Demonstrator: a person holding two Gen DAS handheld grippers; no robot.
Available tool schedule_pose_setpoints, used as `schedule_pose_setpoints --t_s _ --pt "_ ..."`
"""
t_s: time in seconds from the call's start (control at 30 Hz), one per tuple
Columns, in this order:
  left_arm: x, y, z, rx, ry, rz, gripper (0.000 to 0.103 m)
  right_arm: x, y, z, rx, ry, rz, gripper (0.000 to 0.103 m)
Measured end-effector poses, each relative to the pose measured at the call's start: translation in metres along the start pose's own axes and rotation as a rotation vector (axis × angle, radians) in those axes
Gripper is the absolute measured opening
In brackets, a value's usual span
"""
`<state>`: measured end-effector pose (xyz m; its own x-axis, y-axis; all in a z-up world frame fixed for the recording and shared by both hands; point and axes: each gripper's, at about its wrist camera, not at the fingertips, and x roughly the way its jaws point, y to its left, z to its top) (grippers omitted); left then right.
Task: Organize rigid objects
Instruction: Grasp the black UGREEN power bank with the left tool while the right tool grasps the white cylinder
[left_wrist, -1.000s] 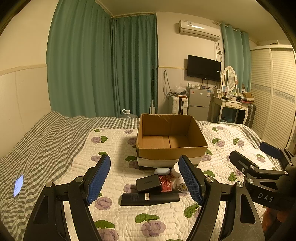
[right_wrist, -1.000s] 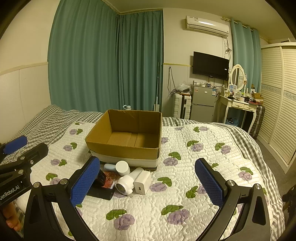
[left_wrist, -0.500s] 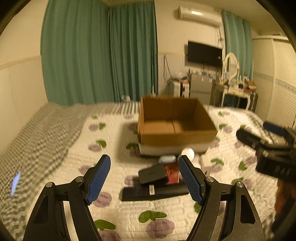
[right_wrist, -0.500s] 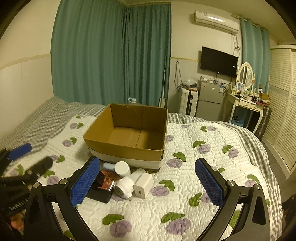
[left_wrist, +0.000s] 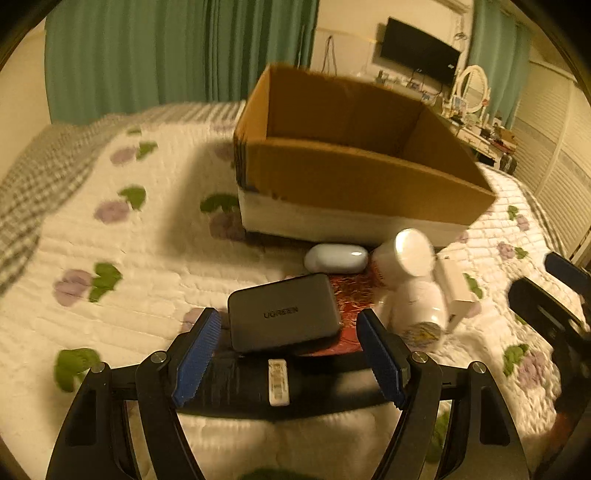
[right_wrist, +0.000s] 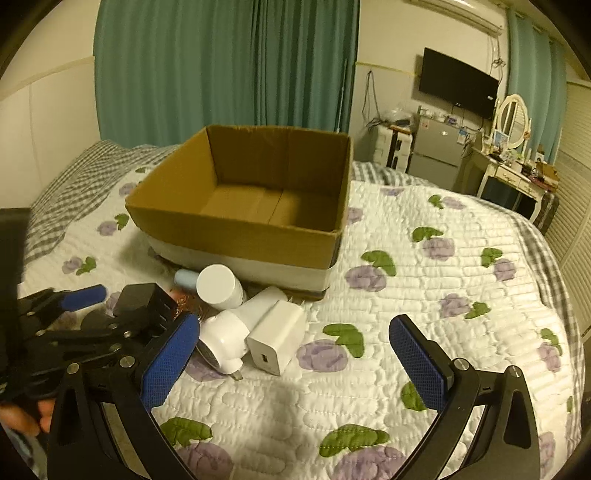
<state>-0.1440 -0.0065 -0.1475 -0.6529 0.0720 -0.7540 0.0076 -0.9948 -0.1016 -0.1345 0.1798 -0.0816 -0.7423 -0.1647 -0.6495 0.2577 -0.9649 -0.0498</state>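
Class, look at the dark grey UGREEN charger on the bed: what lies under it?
The charger rests on a long black bar and the edge of a red packet. The parts of them beneath it are covered, as is anything else there.

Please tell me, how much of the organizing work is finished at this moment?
Done: nothing; the cardboard box is empty. In hand: nothing; the open left gripper flanks the UGREEN charger; the right gripper is open. Left: every item.
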Motion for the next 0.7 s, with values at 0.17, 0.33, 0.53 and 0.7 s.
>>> schedule_pose_setpoints --t_s 0.17,0.33,0.53,0.7 --pt "0.032 0.012 0.002 -0.065 0.110 -0.051 0.079 0.011 0.002 -0.002 -0.003 0.034 0.013 0.103" --pt "0.036 0.009 0.004 -0.059 0.120 -0.074 0.075 0.019 0.007 -0.003 -0.017 0.064 0.010 0.103" --pt "0.017 0.005 -0.003 -0.021 0.061 -0.074 0.069 0.020 0.015 -0.006 -0.054 0.072 -0.005 0.103" --pt "-0.010 0.004 -0.001 0.038 -0.059 -0.006 0.069 0.025 0.027 0.000 -0.081 0.079 0.013 0.102"
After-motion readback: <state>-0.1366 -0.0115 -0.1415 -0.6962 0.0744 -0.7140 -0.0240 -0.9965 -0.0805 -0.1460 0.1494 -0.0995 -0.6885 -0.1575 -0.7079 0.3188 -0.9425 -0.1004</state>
